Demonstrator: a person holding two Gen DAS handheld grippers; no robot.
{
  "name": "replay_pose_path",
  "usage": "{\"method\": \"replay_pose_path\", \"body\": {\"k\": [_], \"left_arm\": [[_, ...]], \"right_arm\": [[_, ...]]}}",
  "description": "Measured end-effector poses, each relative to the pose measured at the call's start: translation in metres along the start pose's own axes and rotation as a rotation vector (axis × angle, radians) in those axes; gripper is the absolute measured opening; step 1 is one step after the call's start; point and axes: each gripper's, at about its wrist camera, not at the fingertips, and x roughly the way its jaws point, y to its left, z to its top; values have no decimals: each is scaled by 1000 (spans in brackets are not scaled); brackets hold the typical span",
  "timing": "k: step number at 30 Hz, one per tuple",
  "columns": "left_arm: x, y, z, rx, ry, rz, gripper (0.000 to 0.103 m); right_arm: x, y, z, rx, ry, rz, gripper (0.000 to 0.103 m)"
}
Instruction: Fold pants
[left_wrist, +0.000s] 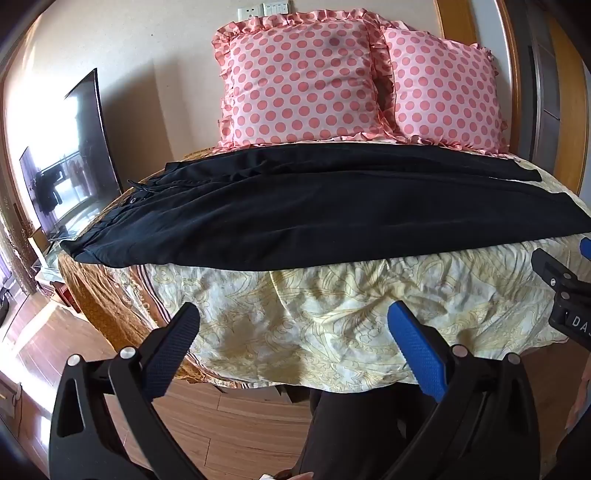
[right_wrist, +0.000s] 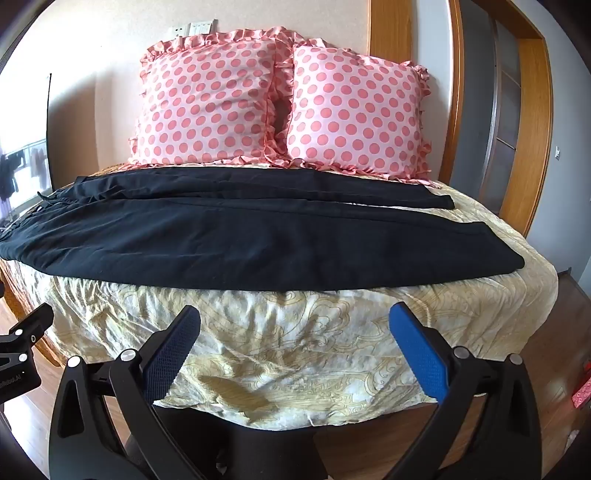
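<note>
Where two pillows (right_wrist: 277, 107) lean, pants (right_wrist: 184, 236) cross the bed (right_wrist: 332, 332).

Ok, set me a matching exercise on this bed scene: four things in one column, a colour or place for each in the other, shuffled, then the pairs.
Column one:
1. pants
2. pillows
3. bedspread
4. wall sockets

Column two:
A. pale yellow with a floral print
B. on the wall above the pillows
C. black, spread flat across the bed
D. pink with polka dots, propped against the wall

Pairs: 1-C, 2-D, 3-A, 4-B
</note>
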Motion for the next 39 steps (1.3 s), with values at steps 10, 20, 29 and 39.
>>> {"method": "replay_pose_path", "body": {"k": [10,20,29,39], "left_arm": [[0,0,0,3,0,1,101],[1,-5,-4,4,0,5,101],[0,-8,-6,3,-1,6,101],[0,-8,-6,5,0,6,101]], "right_arm": [[-1,-1,0,4,-4,3,102],[-1,0,1,4,-4,2,102],[-1,-1,3,4,-5,2,102],[-2,-1,4,3,-5,1,102]]}}
